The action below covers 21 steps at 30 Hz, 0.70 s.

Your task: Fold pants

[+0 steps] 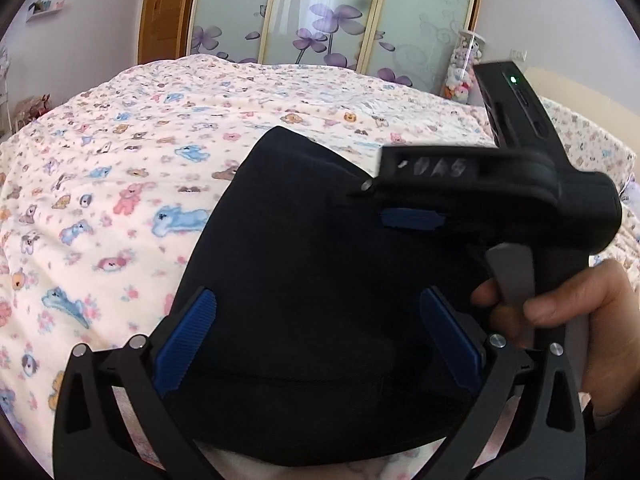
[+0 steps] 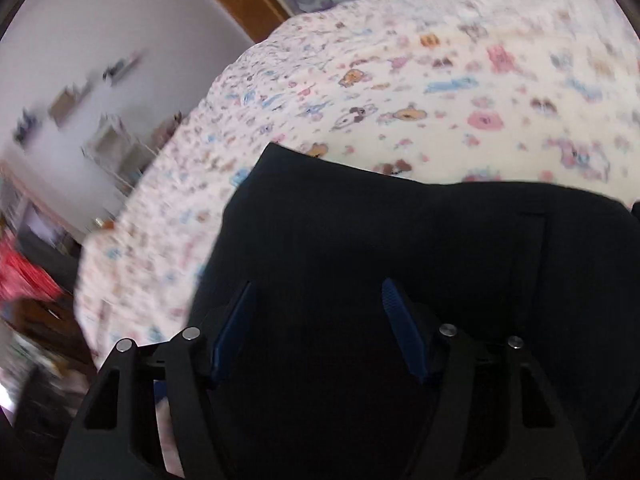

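The black pants lie folded in a compact bundle on the bed. In the left wrist view my left gripper is open, its blue-padded fingers spread either side of the bundle just above it. My right gripper shows at the right in that view, held in a hand, its fingers over the pants' right side. In the right wrist view the right gripper is open over the pants, blue pads apart. The view is blurred.
The bed carries a cream blanket with cartoon animals, also in the right wrist view. A wardrobe with flowered glass doors stands behind. A tube of plush toys stands at the right. Shelves and furniture are at the left.
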Each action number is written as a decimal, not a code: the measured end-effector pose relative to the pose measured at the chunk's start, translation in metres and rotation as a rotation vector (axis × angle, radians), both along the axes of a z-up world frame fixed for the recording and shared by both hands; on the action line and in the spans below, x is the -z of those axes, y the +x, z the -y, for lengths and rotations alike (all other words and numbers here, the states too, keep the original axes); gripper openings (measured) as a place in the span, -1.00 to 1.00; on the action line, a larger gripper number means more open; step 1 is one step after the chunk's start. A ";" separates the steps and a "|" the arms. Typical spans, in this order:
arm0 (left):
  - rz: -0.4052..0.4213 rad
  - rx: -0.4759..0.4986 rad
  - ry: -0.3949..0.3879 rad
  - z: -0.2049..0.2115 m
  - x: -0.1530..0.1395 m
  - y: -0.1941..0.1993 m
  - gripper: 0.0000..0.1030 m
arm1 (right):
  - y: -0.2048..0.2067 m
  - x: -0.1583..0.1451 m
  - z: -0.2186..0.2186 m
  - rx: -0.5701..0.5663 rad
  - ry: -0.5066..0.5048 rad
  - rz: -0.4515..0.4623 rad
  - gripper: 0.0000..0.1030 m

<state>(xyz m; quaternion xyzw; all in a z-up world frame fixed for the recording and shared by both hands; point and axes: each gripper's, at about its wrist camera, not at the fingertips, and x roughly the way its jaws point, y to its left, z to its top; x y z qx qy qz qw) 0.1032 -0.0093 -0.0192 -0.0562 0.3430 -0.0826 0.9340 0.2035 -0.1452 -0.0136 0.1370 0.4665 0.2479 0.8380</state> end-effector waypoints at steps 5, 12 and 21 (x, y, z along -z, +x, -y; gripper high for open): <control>-0.006 -0.009 0.000 -0.002 0.001 -0.002 0.96 | 0.003 -0.034 -0.008 -0.065 0.162 0.059 0.48; -0.011 0.008 -0.008 -0.006 -0.001 -0.003 0.96 | 0.038 0.000 -0.014 -0.126 0.118 -0.116 0.72; -0.025 0.009 -0.014 -0.009 -0.002 -0.001 0.96 | -0.031 -0.038 0.044 -0.026 0.174 -0.018 0.86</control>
